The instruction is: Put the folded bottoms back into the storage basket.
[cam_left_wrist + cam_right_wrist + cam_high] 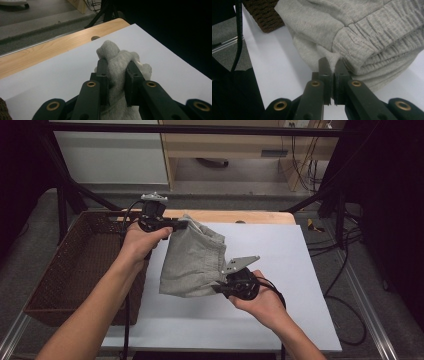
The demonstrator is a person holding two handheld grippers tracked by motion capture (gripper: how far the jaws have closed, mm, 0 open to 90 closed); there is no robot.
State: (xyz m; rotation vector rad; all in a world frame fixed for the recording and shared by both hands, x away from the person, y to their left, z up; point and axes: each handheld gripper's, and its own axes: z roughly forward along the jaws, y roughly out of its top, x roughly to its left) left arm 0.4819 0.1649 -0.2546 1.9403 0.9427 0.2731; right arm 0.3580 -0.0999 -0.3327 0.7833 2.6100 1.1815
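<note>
My left claw [176, 224] pinches a bunched corner of the grey sweat shorts [192, 262] at upper centre of the high view. My right claw [221, 287] clamps thin cloth beside the waistband, lower centre. The shorts hang between them over the white bench [280, 270], beside the wicker basket [75, 265] at left.

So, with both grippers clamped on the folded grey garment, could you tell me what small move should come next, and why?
Probably carry the grey garment leftward toward the wicker basket. The left gripper and right gripper both pinch it, it hangs folded above the white sheet, and the basket stands open right beside it.
</note>
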